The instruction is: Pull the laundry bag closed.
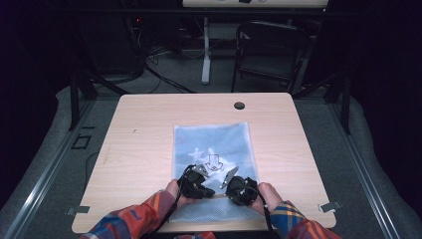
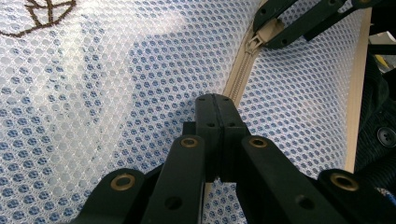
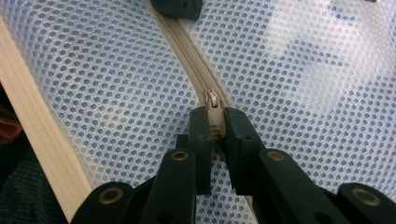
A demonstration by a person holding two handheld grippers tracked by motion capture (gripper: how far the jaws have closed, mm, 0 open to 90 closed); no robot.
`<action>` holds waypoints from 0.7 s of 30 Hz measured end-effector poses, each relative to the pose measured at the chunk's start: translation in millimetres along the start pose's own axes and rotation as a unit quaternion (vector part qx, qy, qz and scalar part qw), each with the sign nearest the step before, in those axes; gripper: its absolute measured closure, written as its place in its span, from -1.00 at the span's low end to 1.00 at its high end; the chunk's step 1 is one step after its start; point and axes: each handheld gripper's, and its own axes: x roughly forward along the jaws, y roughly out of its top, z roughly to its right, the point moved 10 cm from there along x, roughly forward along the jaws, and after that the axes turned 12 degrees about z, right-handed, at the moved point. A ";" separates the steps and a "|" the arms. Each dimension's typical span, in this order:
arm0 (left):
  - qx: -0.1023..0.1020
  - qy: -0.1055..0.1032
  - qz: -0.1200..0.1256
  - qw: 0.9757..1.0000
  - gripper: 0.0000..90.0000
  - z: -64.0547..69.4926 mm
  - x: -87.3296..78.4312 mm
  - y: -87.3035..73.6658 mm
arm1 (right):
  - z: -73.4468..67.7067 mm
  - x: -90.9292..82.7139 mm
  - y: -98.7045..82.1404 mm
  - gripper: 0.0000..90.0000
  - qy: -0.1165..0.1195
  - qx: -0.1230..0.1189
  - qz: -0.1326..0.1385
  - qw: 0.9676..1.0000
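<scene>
A blue-white mesh bag (image 1: 214, 142) lies flat on the wooden table (image 1: 144, 134), with a beige zipper (image 2: 238, 79) running near its front edge. My left gripper (image 2: 215, 100) is shut, its tips pinched together on the zipper line. My right gripper (image 3: 215, 122) is shut on the zipper pull (image 3: 212, 100), a beige tab caught between its pads. In the high view both grippers, left (image 1: 205, 189) and right (image 1: 229, 191), sit close together over the bag's near end. The right gripper (image 2: 275, 32) also appears at the slider in the left gripper view.
A dark printed emblem (image 1: 214, 162) marks the bag's middle. The table's front edge (image 3: 42, 140) runs just beside the bag. A cable hole (image 1: 239, 105) sits at the back of the table, and a black chair (image 1: 268, 50) stands beyond it.
</scene>
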 end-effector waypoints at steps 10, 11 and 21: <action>0.001 0.000 0.000 1.000 1.00 0.1 0.0 0.0 | 1.8 -3.2 -2.8 0.83 -0.001 0.006 0.002 1.000; 0.001 0.000 0.000 1.000 1.00 0.0 0.0 0.0 | 2.3 -3.5 -3.5 0.83 -0.002 0.004 0.001 1.000; 0.002 -0.001 -0.001 1.000 1.00 -0.3 -0.3 -0.3 | 6.2 -8.5 -9.5 0.83 -0.006 0.013 -0.001 1.000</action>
